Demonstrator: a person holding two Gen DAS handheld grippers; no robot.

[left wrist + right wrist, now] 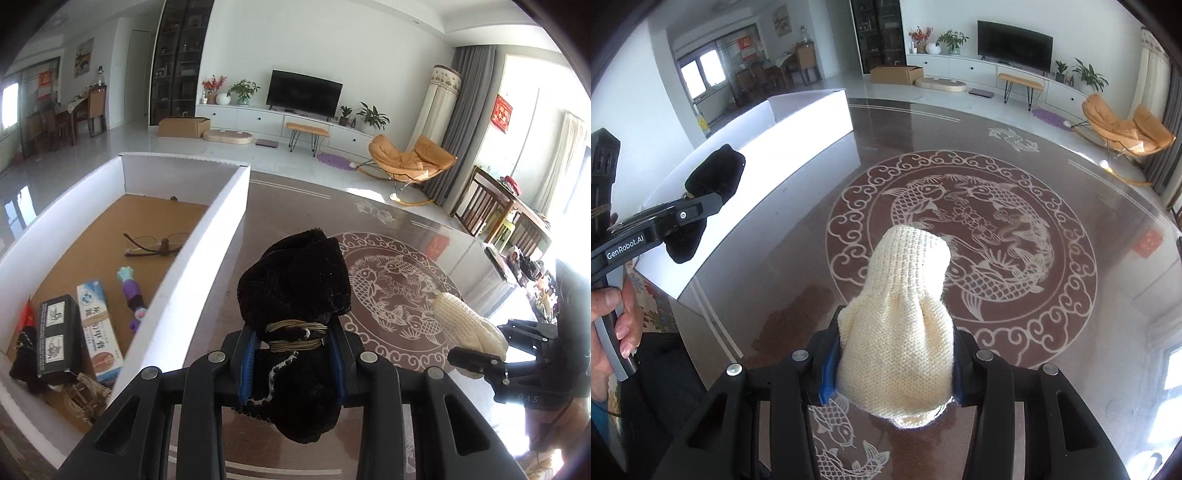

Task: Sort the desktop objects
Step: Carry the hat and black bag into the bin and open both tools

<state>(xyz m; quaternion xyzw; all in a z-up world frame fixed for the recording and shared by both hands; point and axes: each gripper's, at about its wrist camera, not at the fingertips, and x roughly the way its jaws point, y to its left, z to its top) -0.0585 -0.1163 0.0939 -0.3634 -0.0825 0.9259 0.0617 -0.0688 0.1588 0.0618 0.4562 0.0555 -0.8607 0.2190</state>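
A home living room: television (pixel 303 90) on a white cabinet (pixel 280 122), houseplants (pixel 373 116), orange lounge chair (pixel 412 157).

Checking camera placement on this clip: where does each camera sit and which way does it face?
Left wrist: on the left tool, facing down-forward at its black velvet pouch and the white box; the right tool shows.
Right wrist: on the right tool, facing its cream knitted item; the left tool and a hand show.
Shared: both held items, box, fish-patterned table, television.

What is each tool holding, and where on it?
Left tool: black velvet pouch, at its cord-tied neck. Right tool: cream knitted pouch, near its lower end.
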